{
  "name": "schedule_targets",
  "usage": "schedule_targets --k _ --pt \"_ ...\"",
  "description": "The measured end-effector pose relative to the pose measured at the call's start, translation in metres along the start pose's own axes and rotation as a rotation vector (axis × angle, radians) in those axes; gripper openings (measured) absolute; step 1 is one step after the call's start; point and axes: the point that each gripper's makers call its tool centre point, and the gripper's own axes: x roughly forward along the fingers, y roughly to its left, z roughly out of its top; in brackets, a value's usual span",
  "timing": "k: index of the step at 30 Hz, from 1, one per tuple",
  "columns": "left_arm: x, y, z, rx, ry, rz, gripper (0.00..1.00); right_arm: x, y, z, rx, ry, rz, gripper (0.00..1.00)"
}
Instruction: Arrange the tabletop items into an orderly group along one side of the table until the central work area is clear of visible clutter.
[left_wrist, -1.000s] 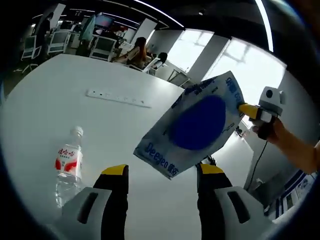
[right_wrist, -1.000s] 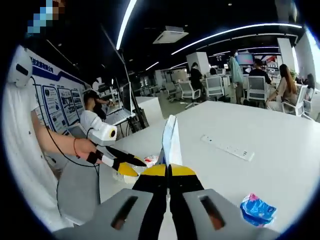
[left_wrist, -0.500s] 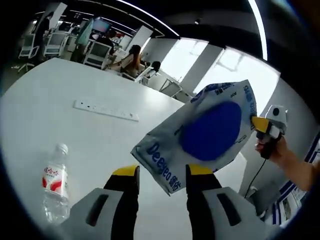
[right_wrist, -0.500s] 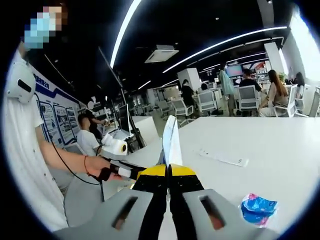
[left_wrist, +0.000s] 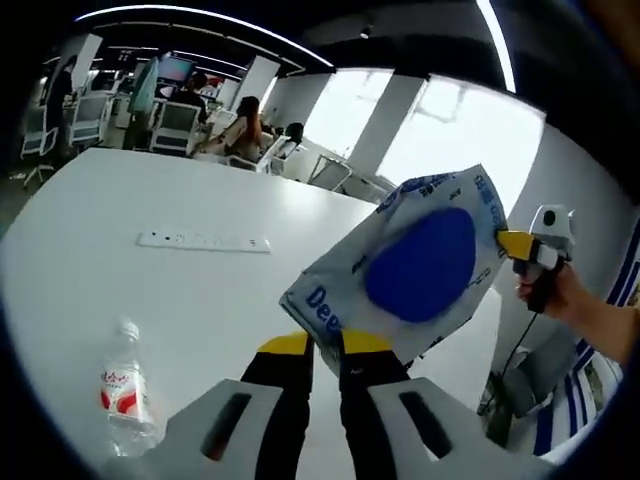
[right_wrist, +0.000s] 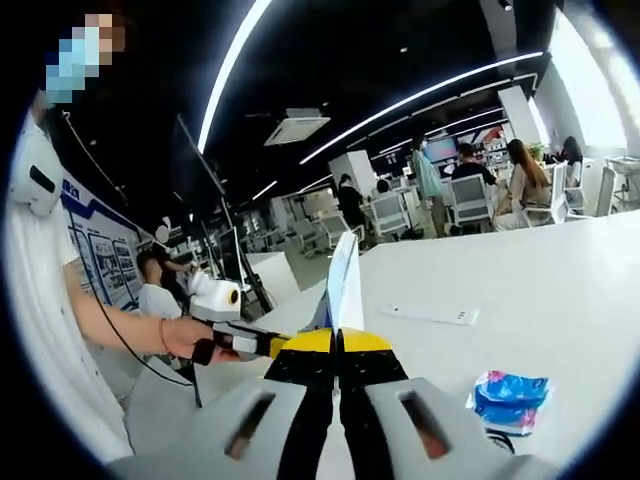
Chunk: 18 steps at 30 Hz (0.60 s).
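Jaws of the left gripper (left_wrist: 322, 345) nearly together, nipping the bag's (left_wrist: 412, 265) lower corner; jaws of the right gripper (right_wrist: 337, 340) pressed tight on its opposite edge, bag held in the air above the desk (left_wrist: 120, 210). Step in hand, likely: carrying the bag to one side. Next: lower it near an edge, beside the bottle (left_wrist: 127, 385) or packet (right_wrist: 510, 398). Plenty of bare desk around the power strip (left_wrist: 203, 241).

Left gripper view: pouch (left_wrist: 415, 270) up at centre-right, bottle (left_wrist: 126, 390) lying lower left on the table (left_wrist: 150, 290), power strip (left_wrist: 203, 241) further back behind it.
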Motion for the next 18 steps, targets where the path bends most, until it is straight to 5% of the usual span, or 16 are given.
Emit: schedule_targets --k 18 --pt "0.008 0.010 0.016 0.069 0.060 0.028 0.00 0.004 -0.024 -0.021 0.121 -0.070 -0.107 0.00"
